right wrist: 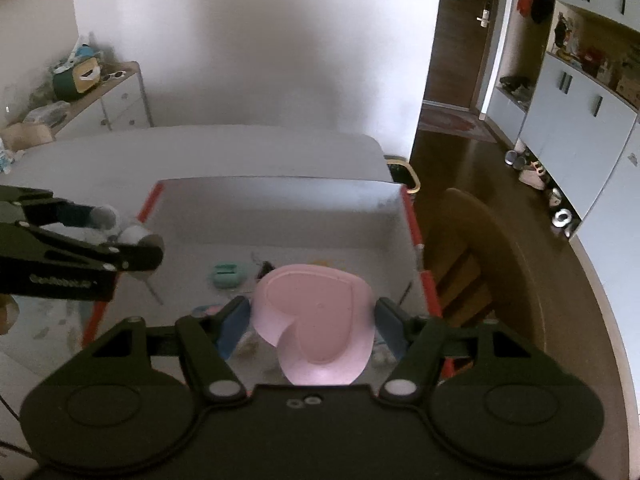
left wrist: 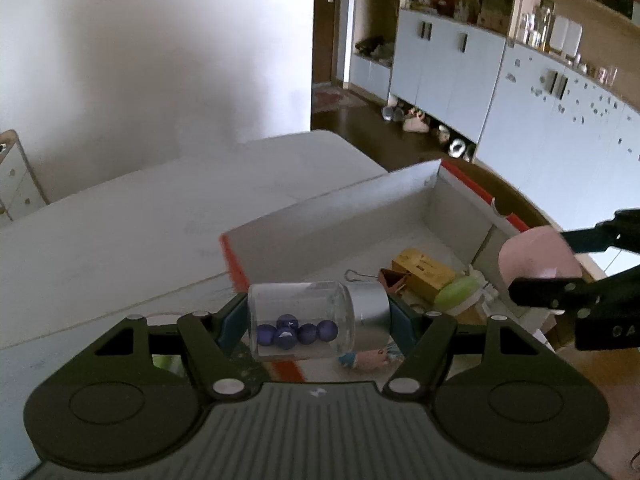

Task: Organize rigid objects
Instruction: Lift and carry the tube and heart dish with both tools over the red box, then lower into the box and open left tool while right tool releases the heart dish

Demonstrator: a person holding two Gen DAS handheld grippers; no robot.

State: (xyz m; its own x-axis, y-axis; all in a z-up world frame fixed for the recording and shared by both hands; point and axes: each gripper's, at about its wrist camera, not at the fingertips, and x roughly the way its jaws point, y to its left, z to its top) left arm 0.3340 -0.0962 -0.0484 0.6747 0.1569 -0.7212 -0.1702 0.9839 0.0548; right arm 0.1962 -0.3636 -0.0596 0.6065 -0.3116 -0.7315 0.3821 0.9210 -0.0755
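My left gripper [left wrist: 316, 320] is shut on a clear jar [left wrist: 304, 320] with a silver lid and several purple balls inside; the jar lies sideways between the blue pads. It hangs over the near left corner of a white box with red edges [left wrist: 360, 196]. My right gripper [right wrist: 312, 320] is shut on a pink heart-shaped box [right wrist: 316, 320], held over the same white box [right wrist: 280, 188]. In the left wrist view the right gripper [left wrist: 560, 276] with the pink heart-shaped box [left wrist: 536, 252] is at the right. In the right wrist view the left gripper [right wrist: 116, 236] is at the left.
In the white box lie a yellow wooden block [left wrist: 424, 276], a green item [left wrist: 456, 296], a teal case [right wrist: 224, 276] and small trinkets. The box stands on a white table [left wrist: 120, 232]. A wooden chair [right wrist: 472, 256] is right of the table; cabinets [left wrist: 520, 92] line the far wall.
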